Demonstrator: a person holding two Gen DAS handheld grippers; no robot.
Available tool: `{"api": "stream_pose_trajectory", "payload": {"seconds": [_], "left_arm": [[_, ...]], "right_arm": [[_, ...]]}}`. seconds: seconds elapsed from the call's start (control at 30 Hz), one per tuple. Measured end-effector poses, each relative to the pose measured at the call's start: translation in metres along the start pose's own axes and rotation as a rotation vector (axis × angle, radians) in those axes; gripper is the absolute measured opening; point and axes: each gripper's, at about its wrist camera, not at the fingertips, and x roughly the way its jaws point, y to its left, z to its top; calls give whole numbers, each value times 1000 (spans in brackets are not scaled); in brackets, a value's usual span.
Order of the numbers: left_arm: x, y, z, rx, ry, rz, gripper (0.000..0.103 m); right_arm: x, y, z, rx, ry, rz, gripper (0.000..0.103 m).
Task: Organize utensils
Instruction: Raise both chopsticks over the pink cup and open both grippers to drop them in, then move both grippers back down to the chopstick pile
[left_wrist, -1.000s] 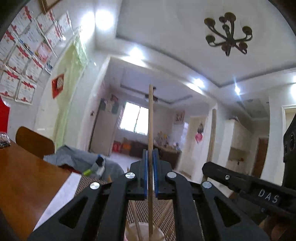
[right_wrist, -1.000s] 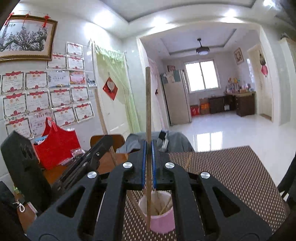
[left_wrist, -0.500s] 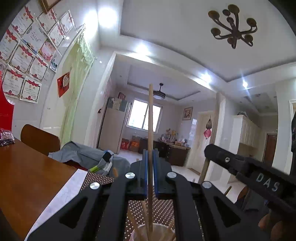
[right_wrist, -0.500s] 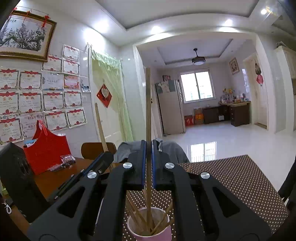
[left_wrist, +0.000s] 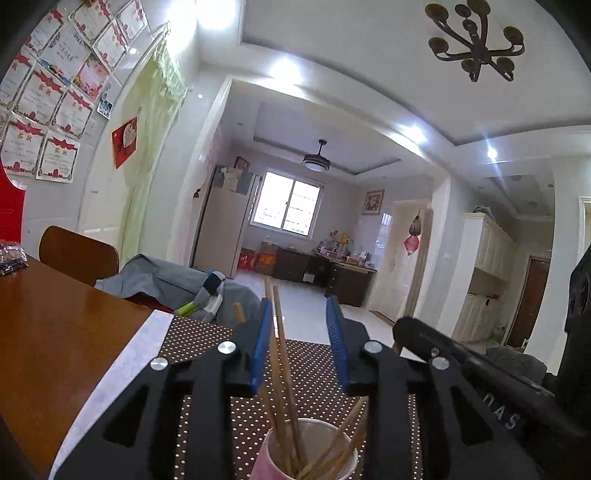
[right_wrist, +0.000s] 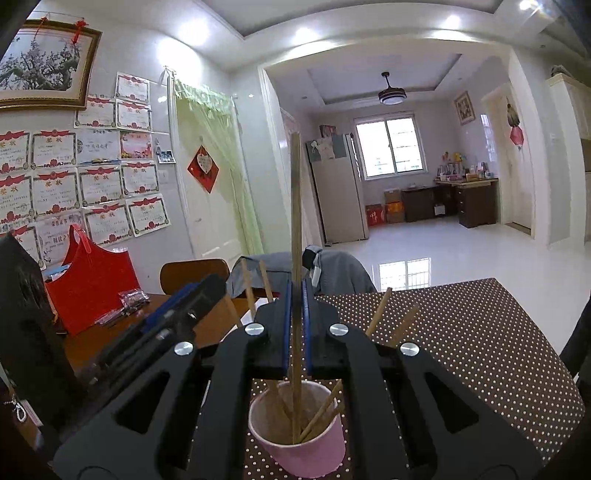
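The pink cup stands on the dotted brown mat just under both my grippers, with several wooden chopsticks leaning inside it. My right gripper is clamped on one chopstick that stands upright with its lower end inside the cup. My left gripper is opening, its blue pads apart, and two loose chopsticks rise from the cup between them, close beside the left pad, above the wooden table.

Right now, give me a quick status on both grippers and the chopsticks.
Left gripper opening, chopstick dropped into pink cup. Right gripper shut on upright chopstick, tip inside cup. Nothing blocking.
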Motion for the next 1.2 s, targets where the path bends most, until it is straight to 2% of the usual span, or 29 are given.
{"api": "stream_pose_trajectory", "payload": {"seconds": [0.37, 0.6, 0.73, 0.87, 0.97, 1.03, 1.2], "left_arm": [[-12, 1, 1, 27, 42, 26, 44], [-19, -4, 1, 56, 67, 33, 46], [-24, -4, 2, 55, 85, 37, 48], [-30, -6, 1, 58, 103, 35, 48], [-37, -8, 0, 74, 110, 36, 55], [-43, -11, 0, 82, 111, 35, 55], [-53, -17, -2, 98, 172, 3, 55]], "right_arm": [[-3, 1, -9, 11, 29, -28, 6], [-8, 1, -11, 9, 48, -59, 8], [-15, 2, -14, -1, 53, -77, 15], [-28, -1, -14, 1, 45, -97, 15], [-39, -3, -13, 3, 37, -108, 26], [-47, -4, -13, 6, 28, -114, 39], [-67, -7, -15, 12, 30, -121, 42]]}}
